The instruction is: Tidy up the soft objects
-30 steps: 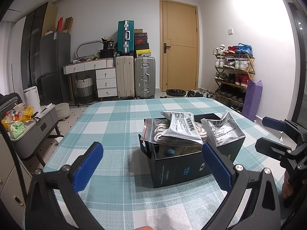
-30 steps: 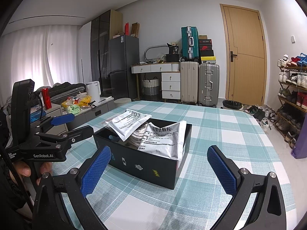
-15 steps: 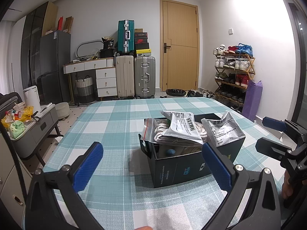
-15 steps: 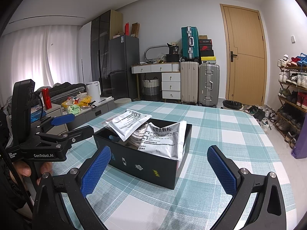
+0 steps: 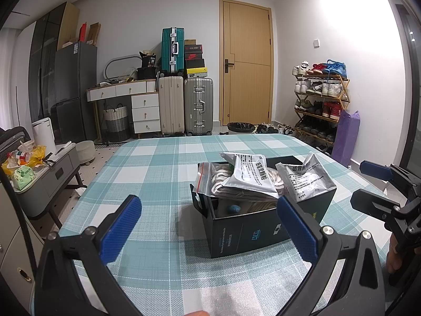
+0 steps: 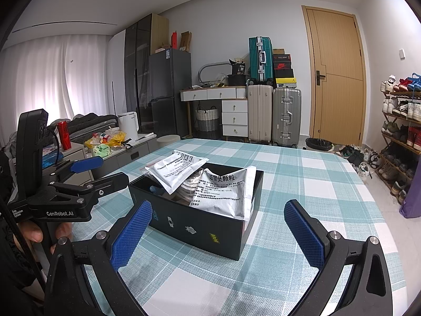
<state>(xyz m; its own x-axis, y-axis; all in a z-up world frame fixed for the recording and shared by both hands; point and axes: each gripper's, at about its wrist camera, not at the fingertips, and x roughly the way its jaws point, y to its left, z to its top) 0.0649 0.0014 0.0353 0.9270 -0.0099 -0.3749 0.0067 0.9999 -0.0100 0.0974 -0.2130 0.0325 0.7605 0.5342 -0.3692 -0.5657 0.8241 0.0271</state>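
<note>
A black cardboard box (image 5: 263, 226) (image 6: 200, 223) stands on the teal checked tablecloth (image 5: 163, 173). It holds two silver foil pouches (image 5: 252, 176) (image 6: 223, 192), a clear zip bag of whitish rope (image 5: 213, 184) and a small blue ball (image 5: 233, 208). My left gripper (image 5: 210, 226) is open, held back from the box's near side with nothing between its fingers. My right gripper (image 6: 217, 230) is also open and empty, facing the box from the other side. Each gripper shows in the other's view: the right gripper (image 5: 368, 184), the left gripper (image 6: 100, 171).
A low grey side cabinet (image 5: 44, 179) with cluttered bags stands left of the table. Suitcases (image 5: 184, 105), a drawer desk and a fridge line the back wall beside a wooden door (image 5: 247, 65). A shoe rack (image 5: 321, 105) and a purple bag stand at the right.
</note>
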